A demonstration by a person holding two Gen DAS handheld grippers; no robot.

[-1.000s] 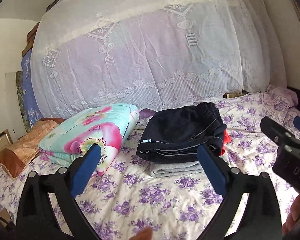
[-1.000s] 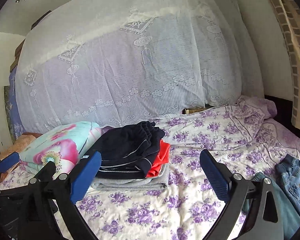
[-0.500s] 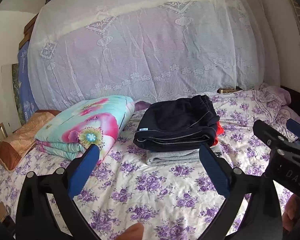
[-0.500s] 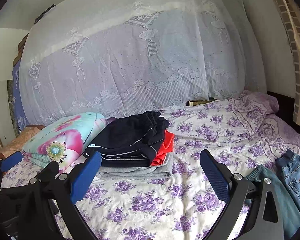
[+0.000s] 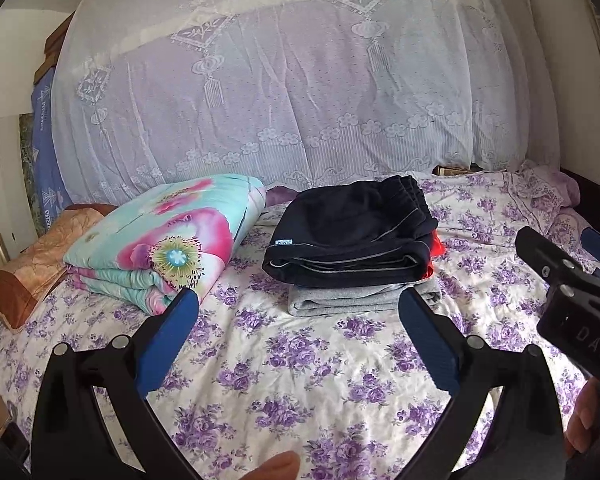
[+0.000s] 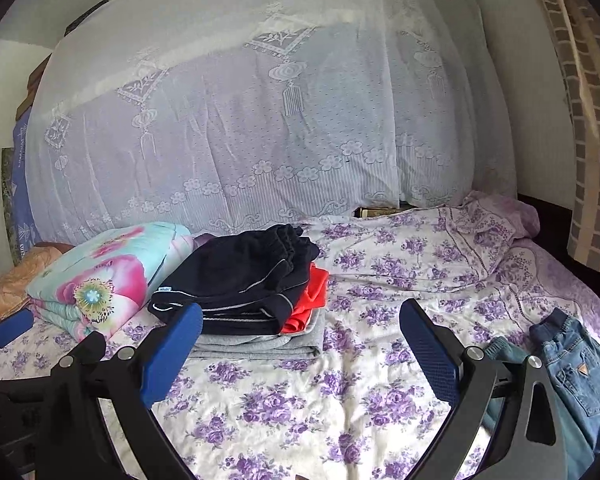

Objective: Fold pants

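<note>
Jeans (image 6: 572,364): unfolded blue denim at the right edge of the bed (image 6: 284,408), seen only in my right view; waistband gathered, a back pocket with a small triangular badge showing. Much of them sits behind my right gripper's frame, so I cannot tell how the legs lie.
Handling: I judge denim heavier and stiffer than the knits nearby; should hold a crease, not slippery, not fragile.
Where to grip: I'd take the waistband corners, one per gripper, since the thick hem gives the pads something to bite.
Left gripper (image 5: 300,340): jaws spread wide, nothing between them, held over bare floral sheet.
Right gripper (image 6: 300,344): likewise wide apart and empty; the jeans lie just beside its right finger.
Folded stack (image 5: 352,244): dark pants on top, red and grey layers under, mid-bed, looks finished.
Quilt (image 5: 168,240): folded, floral, just left of the stack.
</note>
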